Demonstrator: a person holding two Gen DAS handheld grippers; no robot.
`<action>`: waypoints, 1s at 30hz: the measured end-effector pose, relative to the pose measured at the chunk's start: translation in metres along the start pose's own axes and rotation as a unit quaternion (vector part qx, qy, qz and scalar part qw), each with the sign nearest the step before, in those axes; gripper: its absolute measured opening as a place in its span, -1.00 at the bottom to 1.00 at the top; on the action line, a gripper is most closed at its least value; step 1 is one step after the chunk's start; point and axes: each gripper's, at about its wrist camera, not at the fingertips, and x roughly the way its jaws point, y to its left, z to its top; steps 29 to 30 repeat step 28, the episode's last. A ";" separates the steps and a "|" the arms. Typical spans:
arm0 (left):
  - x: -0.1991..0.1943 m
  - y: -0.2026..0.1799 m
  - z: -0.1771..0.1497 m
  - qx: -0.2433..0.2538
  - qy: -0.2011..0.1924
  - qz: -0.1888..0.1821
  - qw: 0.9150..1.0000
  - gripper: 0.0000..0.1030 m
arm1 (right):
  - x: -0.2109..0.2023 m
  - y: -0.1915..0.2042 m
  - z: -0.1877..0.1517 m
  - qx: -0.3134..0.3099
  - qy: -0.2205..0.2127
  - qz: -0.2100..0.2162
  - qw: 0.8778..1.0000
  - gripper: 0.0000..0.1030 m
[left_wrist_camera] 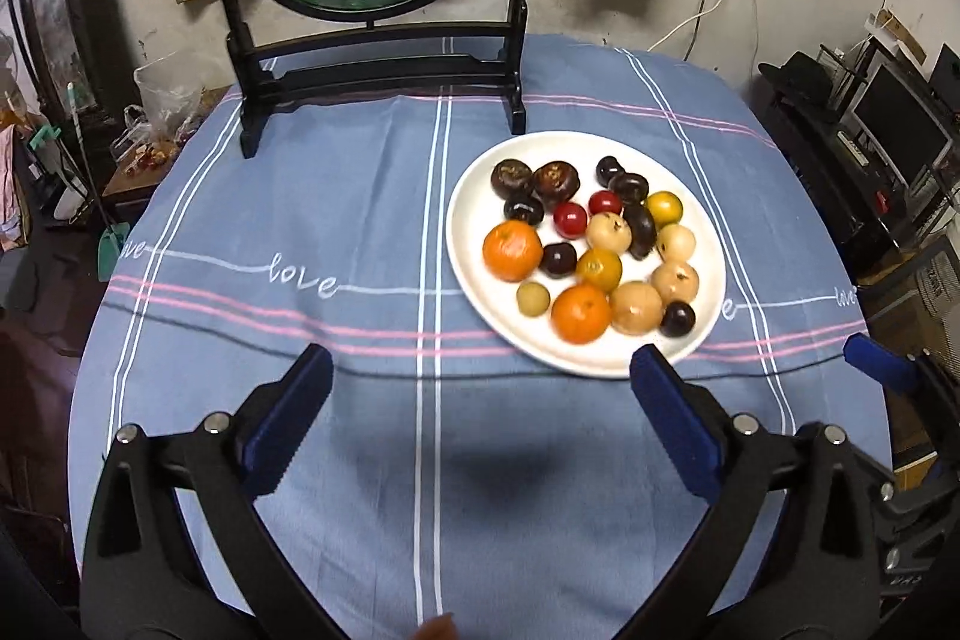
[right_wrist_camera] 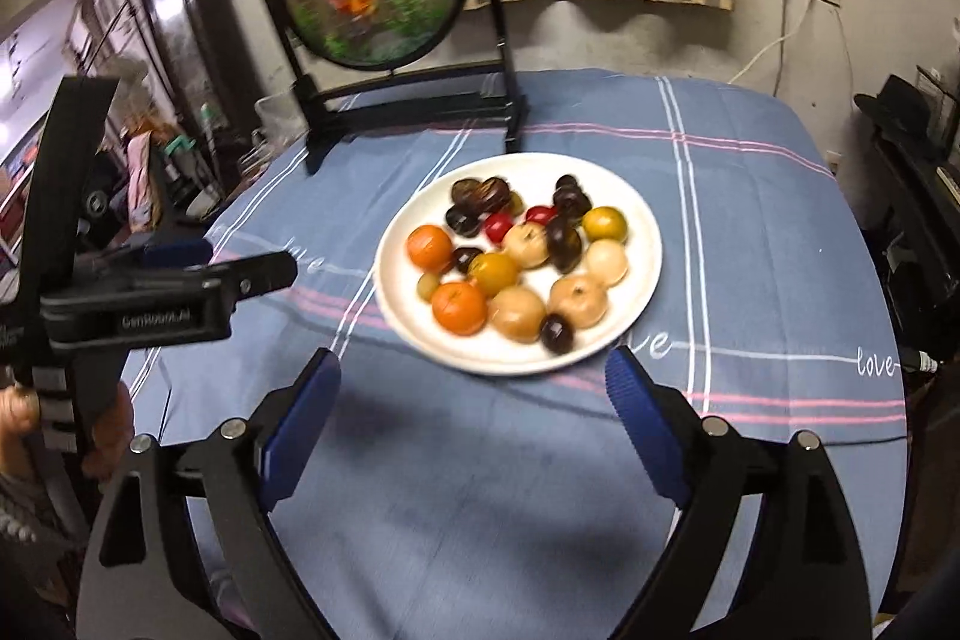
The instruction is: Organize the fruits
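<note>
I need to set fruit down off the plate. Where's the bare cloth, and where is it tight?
Widest bare tablecloth runs from the white plate left to the table edge, between the goldfish screen stand and both open grippers. A narrower strip lies right of the plate. The plate itself is crowded with fruit.

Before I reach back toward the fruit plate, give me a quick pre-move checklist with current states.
1. Left gripper open, nothing between the pads: ok.
2. Right gripper open, nothing held: ok.
3. White plate flat on the blue tablecloth: ok.
4. All fruit on the plate, none on the cloth: ok.
5. Cloth between grippers and plate free of obstacles: ok.
6. Fruit sorted by kind: not ok, oranges sit mixed with dark fruit.
</note>
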 end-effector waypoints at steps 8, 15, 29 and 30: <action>-0.019 -0.011 -0.025 0.017 0.005 0.006 1.000 0.96 | -0.021 0.016 -0.010 -0.022 -0.009 0.001 1.000 0.77; -0.036 -0.015 -0.036 0.011 -0.007 -0.016 1.000 0.96 | -0.035 0.025 -0.015 -0.032 -0.022 0.003 0.999 0.84; -0.047 -0.015 -0.046 0.010 -0.007 -0.004 1.000 0.96 | -0.043 0.029 -0.018 -0.033 -0.032 -0.005 0.999 0.85; -0.047 -0.015 -0.046 0.010 -0.007 -0.004 1.000 0.96 | -0.043 0.029 -0.018 -0.033 -0.032 -0.005 0.999 0.85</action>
